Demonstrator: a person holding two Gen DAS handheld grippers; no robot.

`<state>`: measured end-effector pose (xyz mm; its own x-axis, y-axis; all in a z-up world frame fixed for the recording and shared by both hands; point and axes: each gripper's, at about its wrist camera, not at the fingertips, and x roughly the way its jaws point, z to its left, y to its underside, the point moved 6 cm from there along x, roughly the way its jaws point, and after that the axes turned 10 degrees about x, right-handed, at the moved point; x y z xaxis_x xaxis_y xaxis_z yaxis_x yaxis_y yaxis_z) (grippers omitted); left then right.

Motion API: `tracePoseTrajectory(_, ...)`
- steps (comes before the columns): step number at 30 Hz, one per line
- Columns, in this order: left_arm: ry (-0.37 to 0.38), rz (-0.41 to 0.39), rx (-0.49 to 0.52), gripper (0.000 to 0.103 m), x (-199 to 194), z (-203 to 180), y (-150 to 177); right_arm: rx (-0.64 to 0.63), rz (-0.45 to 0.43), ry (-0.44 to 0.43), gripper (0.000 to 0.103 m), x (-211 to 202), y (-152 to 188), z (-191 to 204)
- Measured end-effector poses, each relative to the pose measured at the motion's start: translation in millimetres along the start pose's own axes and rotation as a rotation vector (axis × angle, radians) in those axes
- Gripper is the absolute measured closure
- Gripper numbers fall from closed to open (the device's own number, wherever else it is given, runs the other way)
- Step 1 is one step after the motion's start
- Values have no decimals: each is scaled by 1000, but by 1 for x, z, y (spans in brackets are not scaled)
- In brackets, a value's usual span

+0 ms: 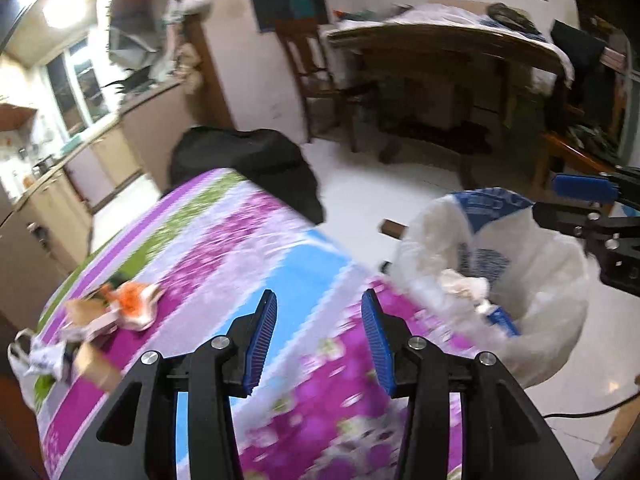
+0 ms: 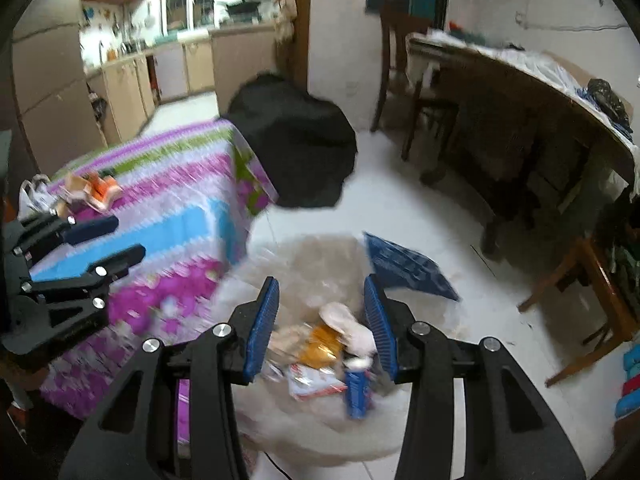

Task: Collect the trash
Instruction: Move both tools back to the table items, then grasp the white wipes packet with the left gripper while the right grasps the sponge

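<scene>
The left hand-held gripper (image 1: 319,344) is above the bench (image 1: 248,240) with the flowered cloth, its jaws partly apart with nothing between them. The right hand-held gripper (image 2: 320,322) is above the white trash bag (image 2: 316,432) on the floor just beside the bench, its jaws also partly apart and empty. More trash (image 1: 120,312), orange and brown wrappers and a small white bag, lies at the far left end of the bench, well apart from both grippers.

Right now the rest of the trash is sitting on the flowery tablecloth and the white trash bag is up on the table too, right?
Not quite. The right wrist view shows the white trash bag on the floor beside the table. The leftover trash is on the flowery tablecloth.
</scene>
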<state>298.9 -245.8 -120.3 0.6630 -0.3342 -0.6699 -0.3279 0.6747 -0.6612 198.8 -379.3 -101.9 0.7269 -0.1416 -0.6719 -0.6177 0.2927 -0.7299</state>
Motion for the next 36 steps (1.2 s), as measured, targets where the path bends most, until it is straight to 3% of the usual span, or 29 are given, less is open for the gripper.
tracePoseTrajectory(6, -72, 4, -89, 57, -27, 52, 36, -44, -49, -101, 60, -1, 2, 59)
tracePoseTrajectory(10, -127, 3, -167, 55, -50, 98, 61, -81, -30, -174, 60, 6, 6, 99)
tracePoseTrajectory(17, -243, 46, -406, 51, -84, 193, 111, -135, 25, -278, 60, 23, 16, 166)
tracePoseTrajectory(20, -330, 97, -492, 47, -88, 240, 135, -157, 35, -312, 60, 23, 17, 190)
tracePoseTrajectory(24, -383, 165, -634, 46, -83, 295, 162, -190, 42, -344, 60, 26, 16, 217)
tracePoseTrajectory(30, -404, 235, -780, 46, -62, 346, 187, -215, 74, -400, 60, 38, 10, 250)
tracePoseTrajectory(33, -375, 249, -866, 45, -45, 358, 193, -246, 111, -440, 60, 48, 14, 274)
tracePoseTrajectory(36, -360, 251, -949, 39, -35, 372, 197, -255, 139, -464, 45, 61, 18, 294)
